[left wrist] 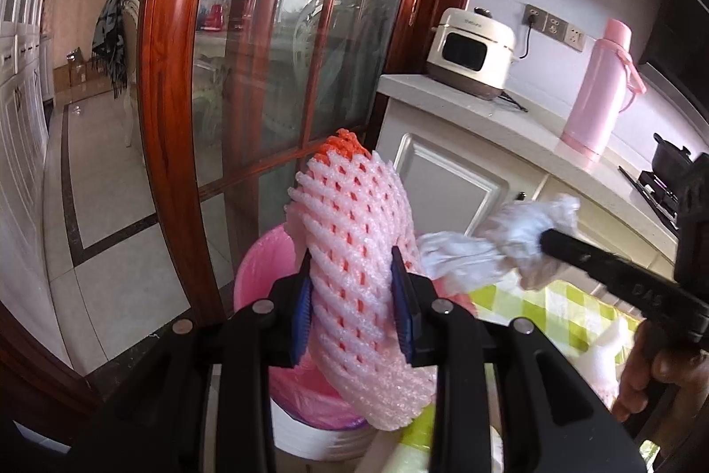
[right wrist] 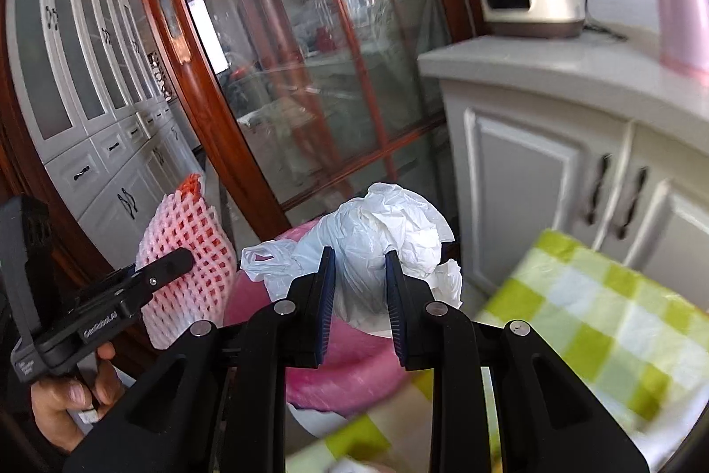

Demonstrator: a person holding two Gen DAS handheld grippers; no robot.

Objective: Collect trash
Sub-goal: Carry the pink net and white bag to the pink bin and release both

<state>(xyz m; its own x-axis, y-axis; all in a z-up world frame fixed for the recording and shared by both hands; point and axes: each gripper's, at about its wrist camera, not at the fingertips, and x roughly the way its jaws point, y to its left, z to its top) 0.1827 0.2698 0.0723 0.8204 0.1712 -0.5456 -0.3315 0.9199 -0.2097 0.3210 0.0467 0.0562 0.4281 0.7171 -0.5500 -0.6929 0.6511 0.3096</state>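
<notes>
Left gripper [left wrist: 354, 295] pinches pink foam fruit net [left wrist: 359, 233]; right gripper [right wrist: 360, 295] clamps crumpled white plastic bag [right wrist: 381, 233]. Both held above pink-lined bin [left wrist: 259, 278] beyond tabletop edge, likely for dropping.

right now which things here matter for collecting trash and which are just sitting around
Job: foam net in left gripper; plastic bag in right gripper; pink-lined bin.

Lying about: rice cooker, pink flask, checked cloth.
</notes>
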